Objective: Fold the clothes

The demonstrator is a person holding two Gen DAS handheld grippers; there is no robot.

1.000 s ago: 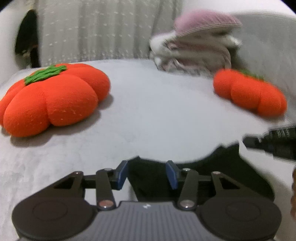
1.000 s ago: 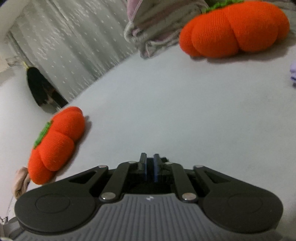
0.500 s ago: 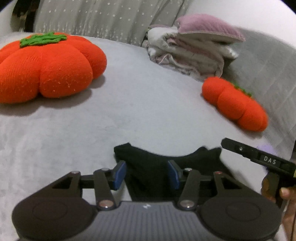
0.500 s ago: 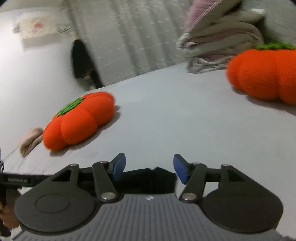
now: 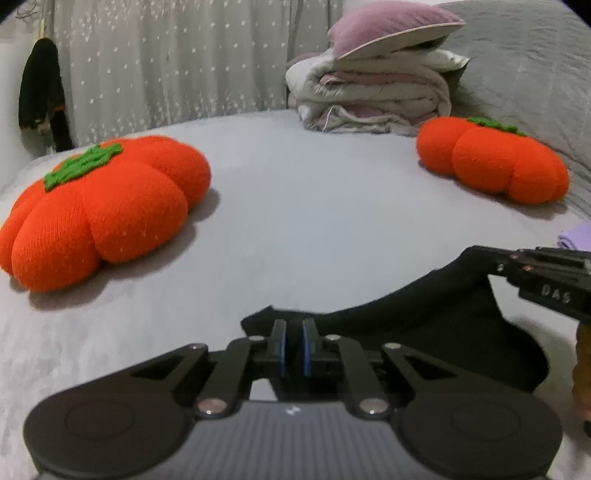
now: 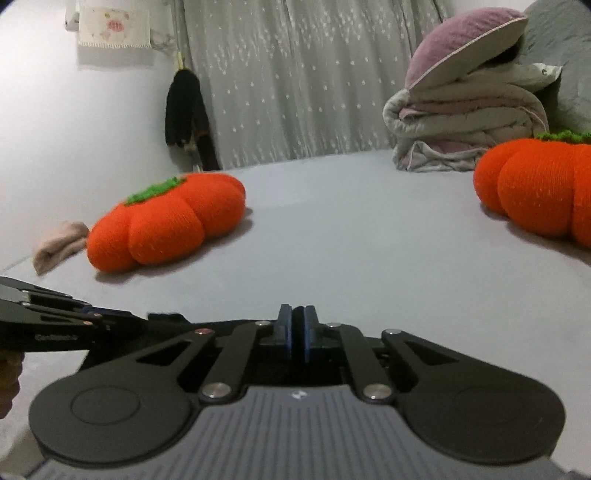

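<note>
Folding barely begun: both hand-held grippers, left point(image 5: 293, 341) and right point(image 6: 297, 332), closing onto the black garment's point(image 5: 443, 317) edge; the garment lies unfolded on the bed point(image 5: 332, 221).

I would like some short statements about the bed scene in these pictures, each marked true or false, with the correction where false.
1. Two orange pumpkin-shaped cushions lie on the grey bed sheet. True.
2. The black garment lies on the far stack of folded quilts. False: it is at the near edge, by the tongs.
3. A purple pillow tops the stack. True.
4. The left tongs stand wide apart. False: they are closing, nearly together, at the garment's edge.
</note>
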